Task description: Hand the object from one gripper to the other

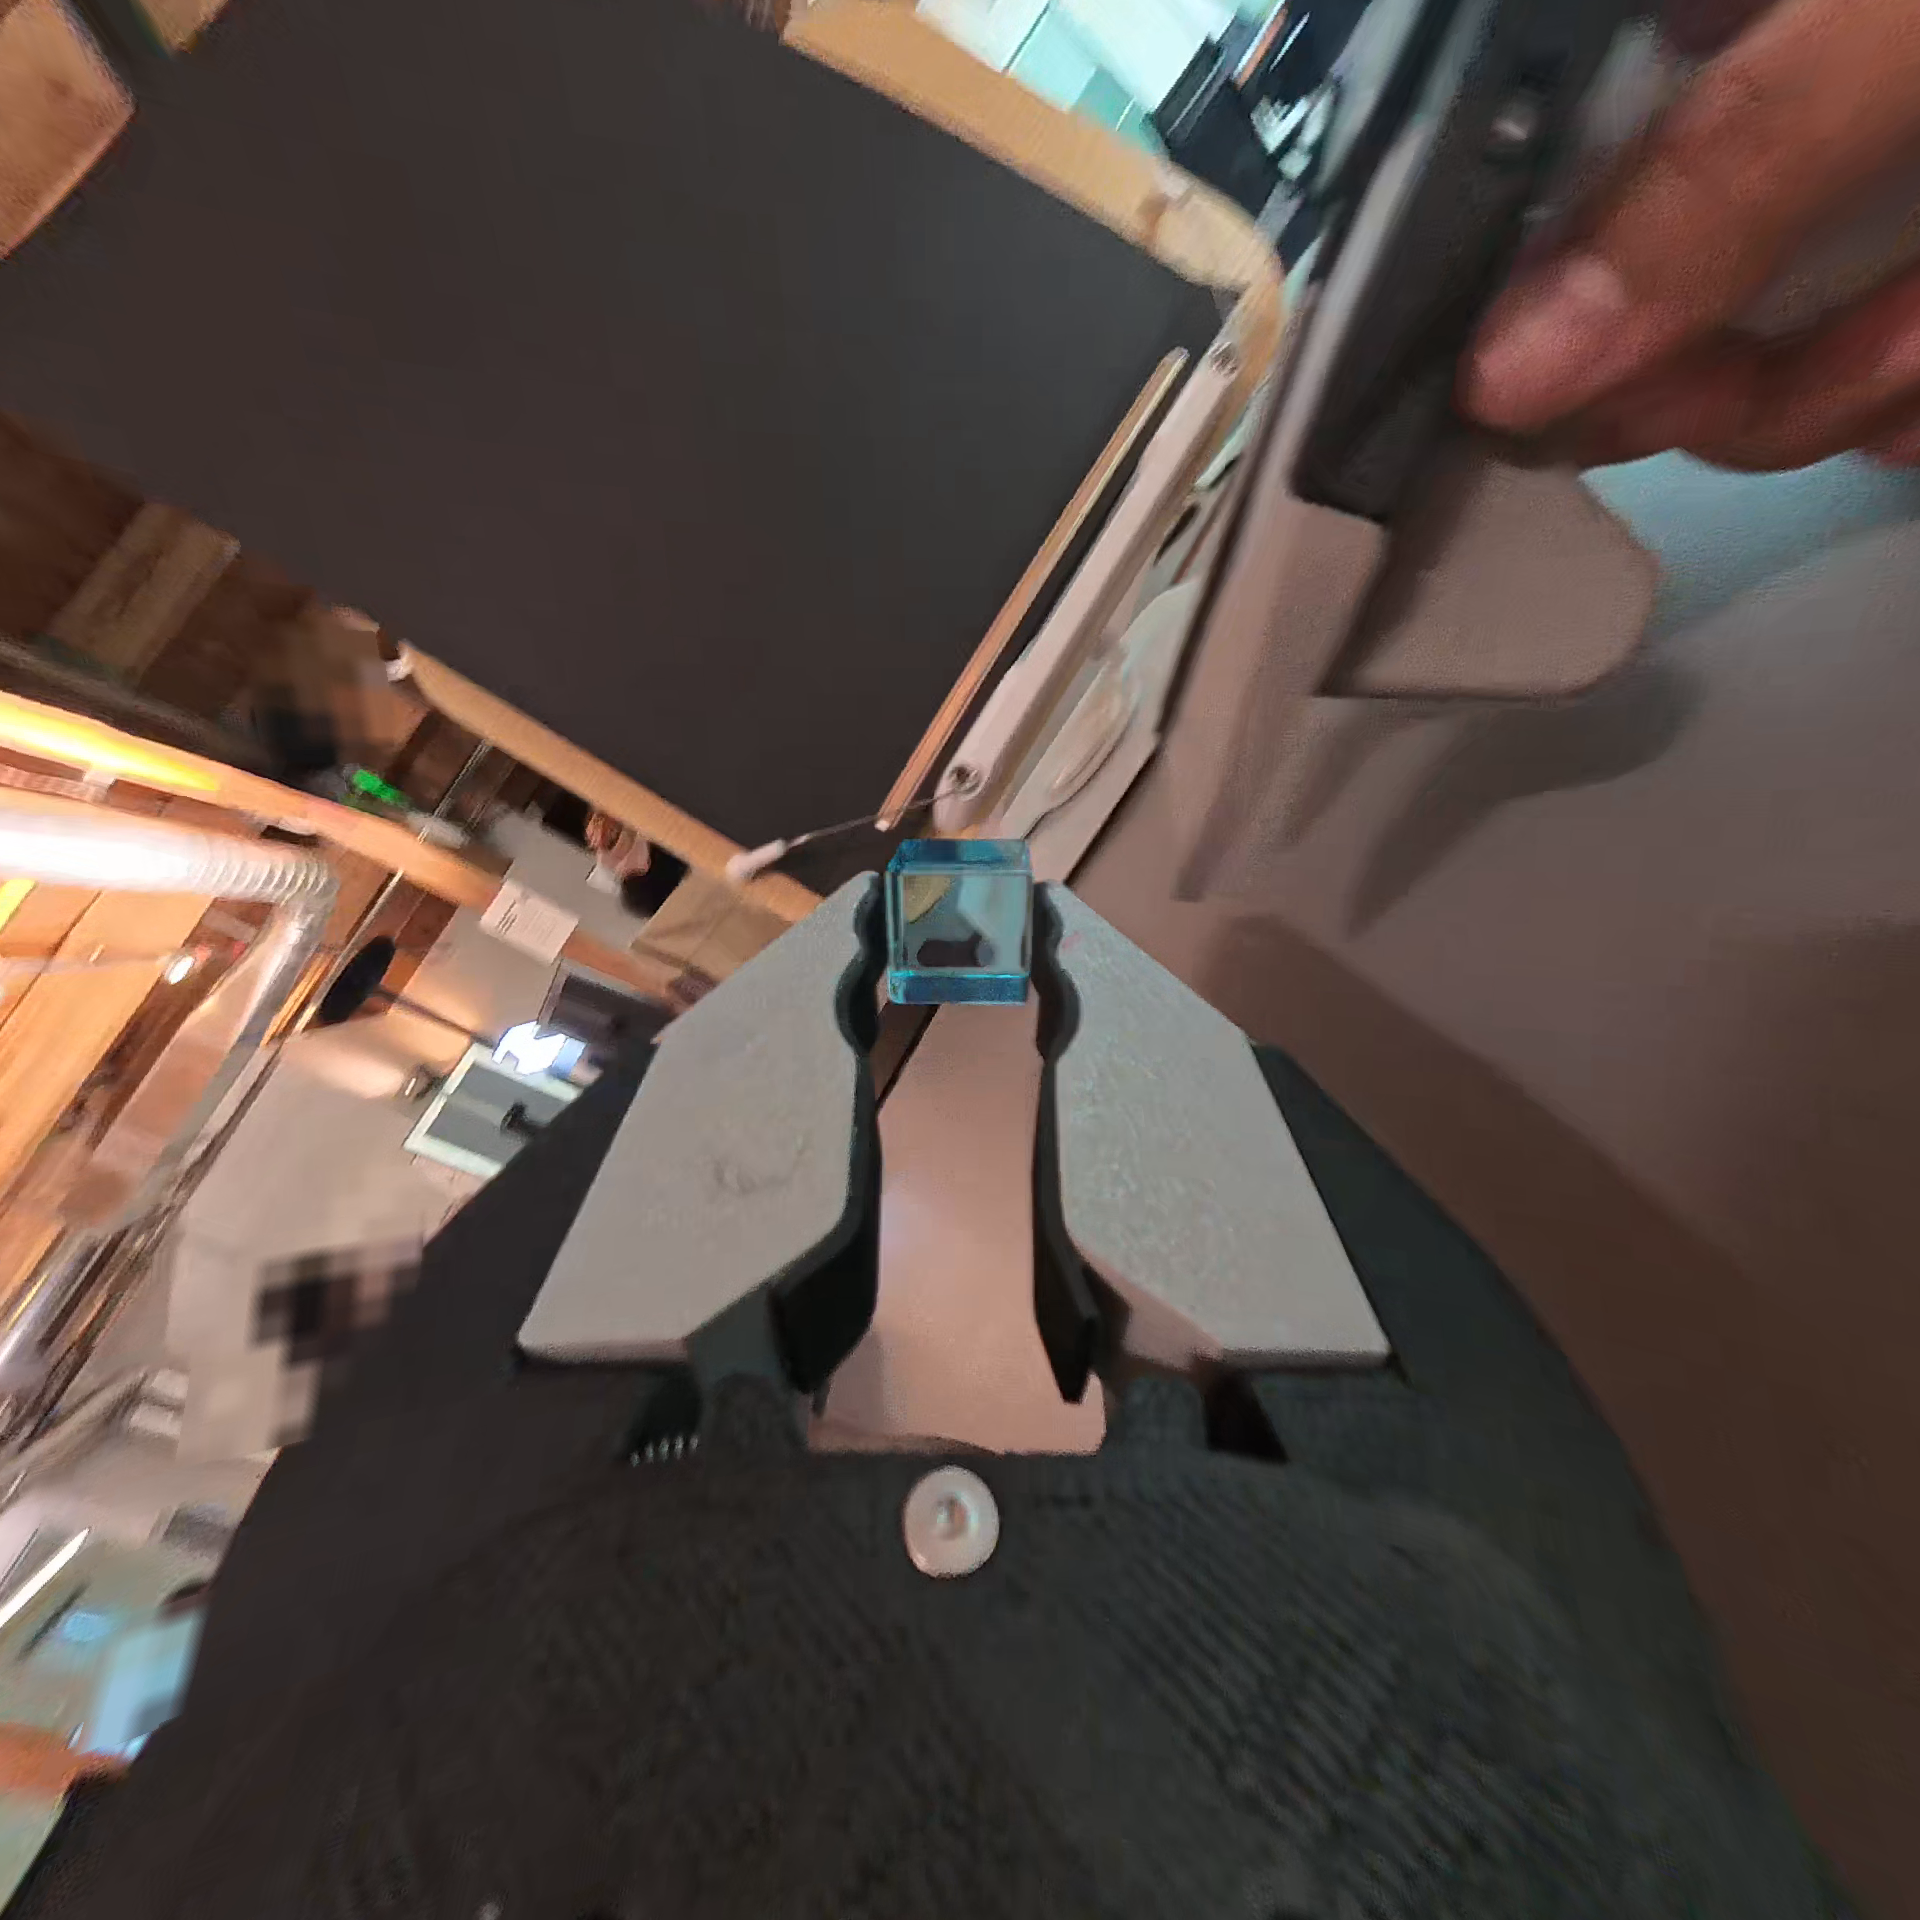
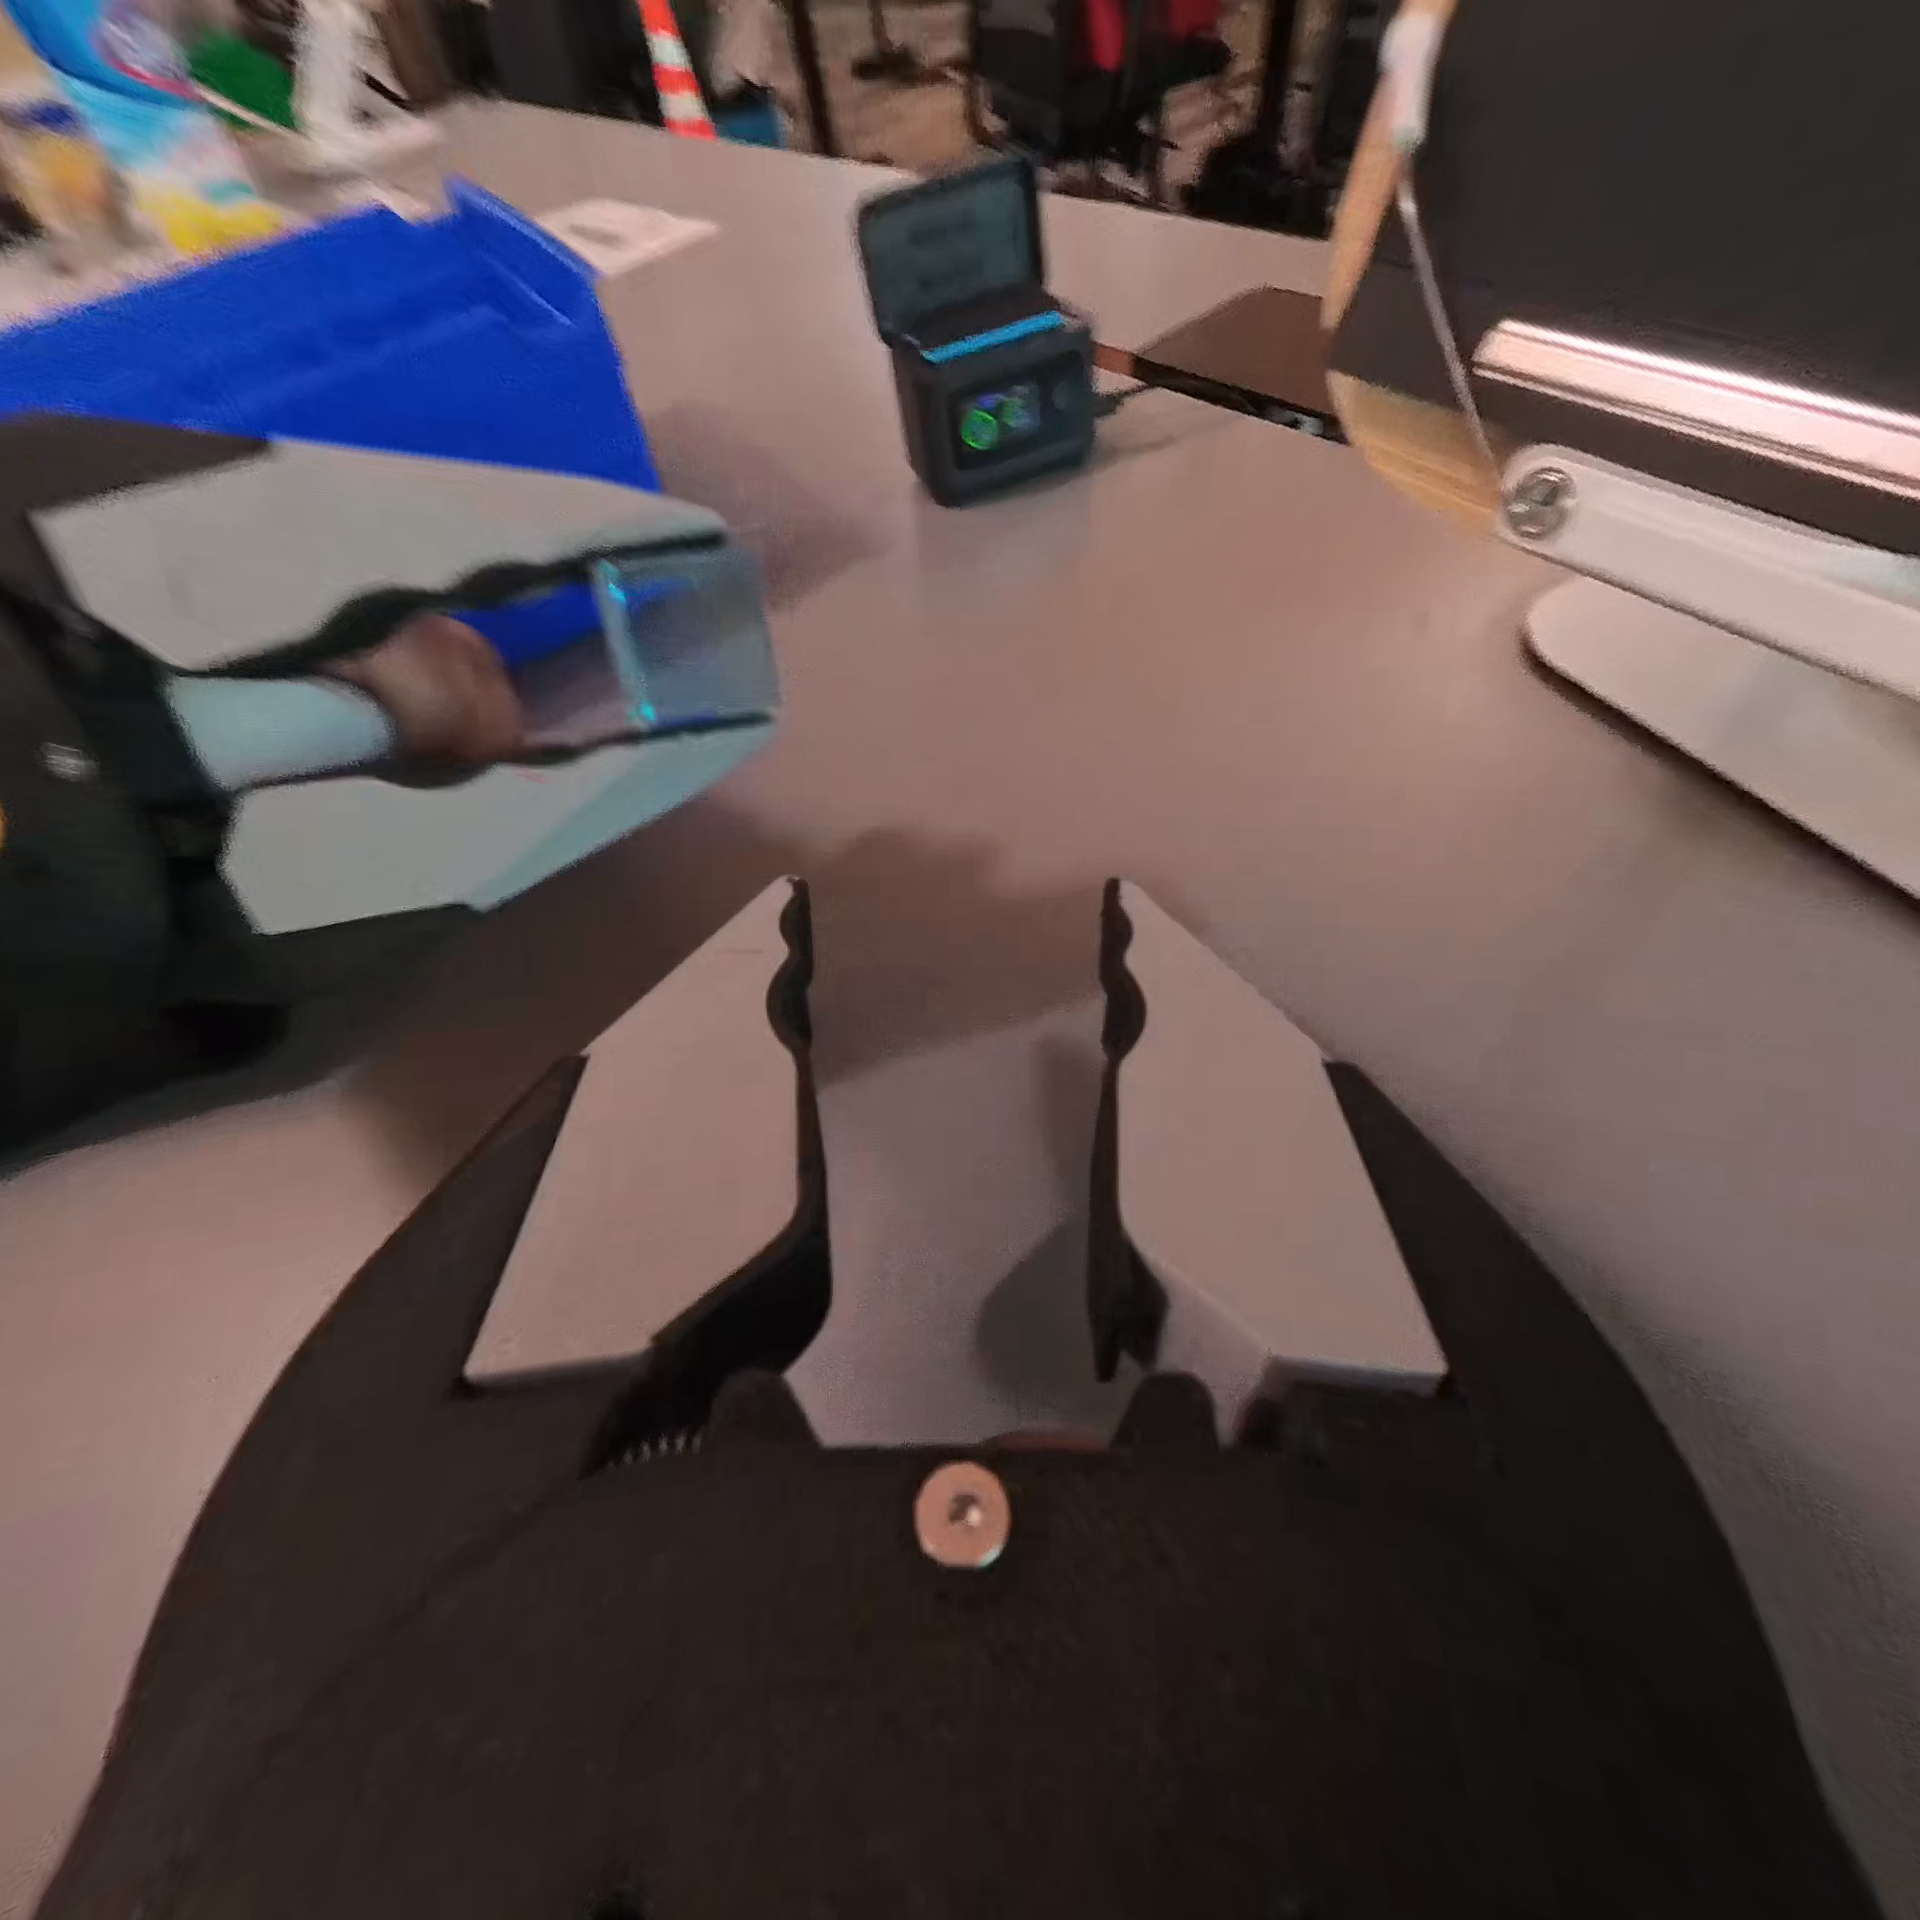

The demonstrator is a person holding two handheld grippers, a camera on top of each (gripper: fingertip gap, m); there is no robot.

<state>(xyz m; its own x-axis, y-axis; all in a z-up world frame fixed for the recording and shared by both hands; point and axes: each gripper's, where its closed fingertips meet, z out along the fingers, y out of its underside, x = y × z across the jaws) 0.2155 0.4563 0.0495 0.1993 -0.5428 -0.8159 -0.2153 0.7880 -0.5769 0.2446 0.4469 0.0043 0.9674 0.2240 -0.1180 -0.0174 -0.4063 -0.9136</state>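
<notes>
Left wrist view, centre: the left tongs, grey-faced with black inner pads, are clamped on a small transparent blue-tinted cube held at their tips, above the grey-brown bench. Upper right of the same view: a person's hand grips the blurred right tongs. Right wrist view, lower centre: the right tongs stand apart with nothing between them, over the bench. Left of the frame: the left tongs enter from the edge with the cube at their tips, near but not touching the right tongs. Behind lie a blue plastic bin, a small black open-lidded case and a white monitor base.
</notes>
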